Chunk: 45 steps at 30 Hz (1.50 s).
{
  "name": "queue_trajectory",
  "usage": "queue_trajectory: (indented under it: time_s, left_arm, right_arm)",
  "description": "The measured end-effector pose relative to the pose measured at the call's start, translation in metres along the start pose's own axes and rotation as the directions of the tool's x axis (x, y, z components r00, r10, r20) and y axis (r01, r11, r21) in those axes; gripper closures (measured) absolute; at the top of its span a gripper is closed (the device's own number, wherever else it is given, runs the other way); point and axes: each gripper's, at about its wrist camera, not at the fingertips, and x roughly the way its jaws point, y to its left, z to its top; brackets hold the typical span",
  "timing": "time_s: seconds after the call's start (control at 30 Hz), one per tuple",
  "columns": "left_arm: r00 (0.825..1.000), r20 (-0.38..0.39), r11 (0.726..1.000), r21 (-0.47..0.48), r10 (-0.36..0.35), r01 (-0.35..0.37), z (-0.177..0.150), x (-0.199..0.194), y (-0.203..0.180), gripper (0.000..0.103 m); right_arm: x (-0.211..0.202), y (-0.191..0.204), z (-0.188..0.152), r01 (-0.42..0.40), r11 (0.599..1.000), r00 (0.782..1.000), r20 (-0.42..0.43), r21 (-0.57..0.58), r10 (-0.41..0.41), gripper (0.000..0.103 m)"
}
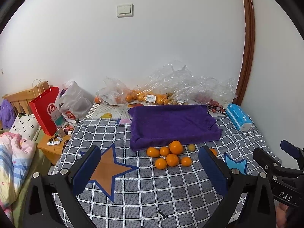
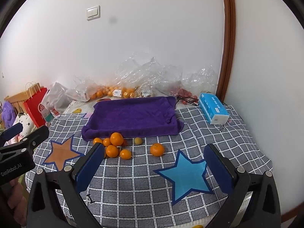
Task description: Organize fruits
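- Now the left gripper (image 1: 150,171) is held released above the checked cloth (image 1: 152,193), nothing gripped.
- The right gripper (image 2: 154,168) is likewise spread wide, empty.
- Oranges (image 2: 115,148) are clustered just near the purple tray (image 2: 133,114).

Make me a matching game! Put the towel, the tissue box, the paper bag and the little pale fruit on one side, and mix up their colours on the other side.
Things:
1. towel
2. tissue box
3. paper bag
4. little pale fruit

Colours:
A. red
B. yellowish
C. purple
D. blue and white

Pairs: 1-C, 2-D, 3-A, 4-B
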Motion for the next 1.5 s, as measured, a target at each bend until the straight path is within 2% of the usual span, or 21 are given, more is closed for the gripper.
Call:
queue_trajectory:
  time_s: [1.5]
  left_arm:
    - [1.000, 0.015, 1.000, -0.003, -0.020, 0.020, -0.0070, -0.0064, 0.0053, 0.000]
  right_arm:
    - [-0.0064, 0.0016, 0.0005, -0.014, 1.000, 1.000, 0.021, 0.024, 0.014, 0.000]
